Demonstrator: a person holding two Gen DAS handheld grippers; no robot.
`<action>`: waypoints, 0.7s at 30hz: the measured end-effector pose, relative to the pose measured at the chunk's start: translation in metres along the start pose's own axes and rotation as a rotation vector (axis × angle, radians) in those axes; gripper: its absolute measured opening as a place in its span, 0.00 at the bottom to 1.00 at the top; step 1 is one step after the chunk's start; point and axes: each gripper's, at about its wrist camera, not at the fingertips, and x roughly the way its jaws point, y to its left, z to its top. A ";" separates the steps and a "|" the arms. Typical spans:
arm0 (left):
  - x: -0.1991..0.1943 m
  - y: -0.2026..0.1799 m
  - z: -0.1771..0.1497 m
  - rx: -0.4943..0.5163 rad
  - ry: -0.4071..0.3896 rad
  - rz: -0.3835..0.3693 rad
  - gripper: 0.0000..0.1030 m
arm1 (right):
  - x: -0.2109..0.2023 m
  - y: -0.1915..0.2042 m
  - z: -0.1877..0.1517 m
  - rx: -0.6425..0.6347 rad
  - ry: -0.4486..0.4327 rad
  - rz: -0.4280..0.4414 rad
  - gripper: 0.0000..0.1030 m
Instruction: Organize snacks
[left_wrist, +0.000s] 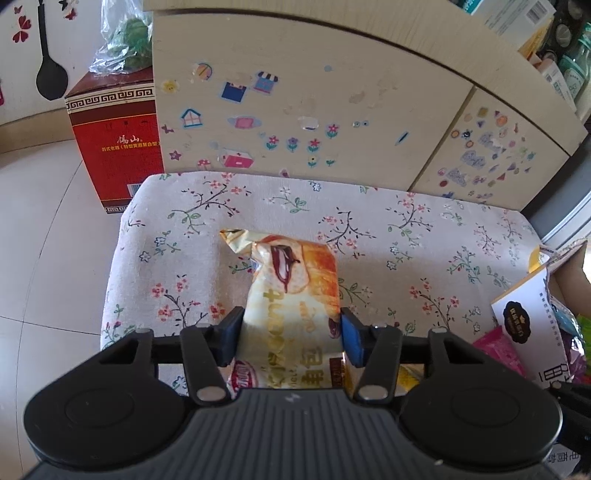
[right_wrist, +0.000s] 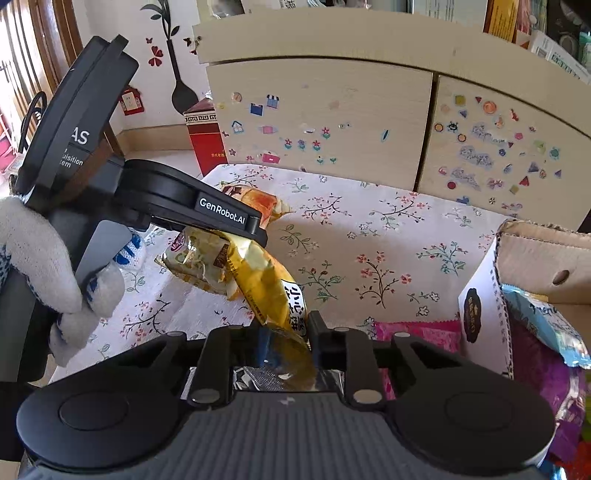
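The left gripper (left_wrist: 291, 334) clamps a bread packet (left_wrist: 291, 291) over the floral cloth (left_wrist: 406, 236). Only the right view shows the right gripper (right_wrist: 286, 336) pinching a yellow packet (right_wrist: 271, 295), box (right_wrist: 532, 258) at 3 o'clock.

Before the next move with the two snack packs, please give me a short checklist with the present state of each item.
1. Left gripper jaws shut on the bread pack: ok.
2. Right gripper jaws shut on the yellow pack: ok.
3. The two packs apart from each other: cannot tell.
4. Cardboard box open on top: ok.
5. Free room inside the box: cannot tell.
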 end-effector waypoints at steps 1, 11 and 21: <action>-0.001 0.001 -0.001 0.000 -0.001 -0.001 0.51 | -0.002 0.002 -0.001 -0.001 -0.004 -0.003 0.26; -0.016 0.008 -0.006 0.002 -0.017 -0.020 0.48 | -0.040 0.012 -0.006 0.017 -0.063 -0.028 0.15; -0.017 0.009 -0.013 0.019 -0.022 -0.034 0.45 | -0.047 0.004 -0.010 0.055 -0.058 0.001 0.12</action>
